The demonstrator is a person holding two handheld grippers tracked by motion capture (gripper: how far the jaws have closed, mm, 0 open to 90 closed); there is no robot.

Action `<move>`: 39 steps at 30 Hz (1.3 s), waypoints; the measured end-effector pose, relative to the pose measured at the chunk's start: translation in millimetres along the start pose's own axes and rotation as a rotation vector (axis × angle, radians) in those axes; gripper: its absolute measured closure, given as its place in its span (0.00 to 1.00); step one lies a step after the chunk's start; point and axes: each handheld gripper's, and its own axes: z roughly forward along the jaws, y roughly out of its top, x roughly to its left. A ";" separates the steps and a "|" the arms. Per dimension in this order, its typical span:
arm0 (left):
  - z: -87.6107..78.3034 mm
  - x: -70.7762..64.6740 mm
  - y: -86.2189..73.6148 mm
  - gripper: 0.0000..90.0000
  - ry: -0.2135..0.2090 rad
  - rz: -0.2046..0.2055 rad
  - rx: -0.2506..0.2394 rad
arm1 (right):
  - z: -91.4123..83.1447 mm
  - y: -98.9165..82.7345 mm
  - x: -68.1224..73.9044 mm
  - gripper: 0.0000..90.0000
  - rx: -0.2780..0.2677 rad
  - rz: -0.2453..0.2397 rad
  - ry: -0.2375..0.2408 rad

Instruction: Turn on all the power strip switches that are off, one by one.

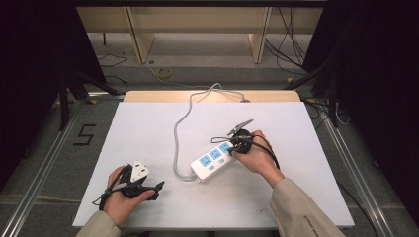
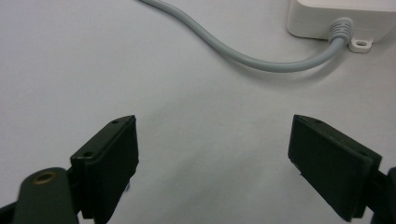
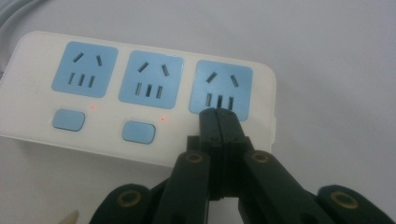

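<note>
right gripper (image 3: 218,114): jaws pressed flat together, nothing between them, tips sitting over the end socket of the power strip (image 3: 140,93), hand angled down onto it
left gripper (image 2: 212,154): jaws spread wide, empty, low over the bare white table (image 2: 93,70) near its front-left edge
power strip: mid-table, two tiny red lights on, grey cord (image 2: 261,60) curling off toward the far edge

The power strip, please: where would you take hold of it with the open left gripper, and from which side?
Grip the power strip across its narrow width near the cable end, coming from above. It lies flat, long sides bare; the right gripper, jaws shut, presses on the far end.
</note>
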 end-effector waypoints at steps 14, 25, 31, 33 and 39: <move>0.2 -0.5 0.1 0.18 -0.002 0.001 0.003 | 1.1 -0.5 -1.6 1.00 0.006 -0.001 0.005; 0.5 0.7 -0.3 0.18 -0.002 -0.001 0.001 | 0.5 -0.7 0.8 1.00 -0.010 -0.015 -0.011; 1.2 0.2 -0.3 0.18 -0.003 -0.003 0.002 | -2.8 -2.7 2.5 1.00 -0.049 -0.018 0.007; 0.9 0.1 -0.2 0.18 -0.002 -0.003 0.002 | -3.9 -2.5 2.8 1.00 -0.052 -0.020 0.002; 1.1 0.3 -0.5 0.18 -0.005 0.000 0.005 | -7.5 -4.6 1.1 1.00 -0.048 -0.027 -0.004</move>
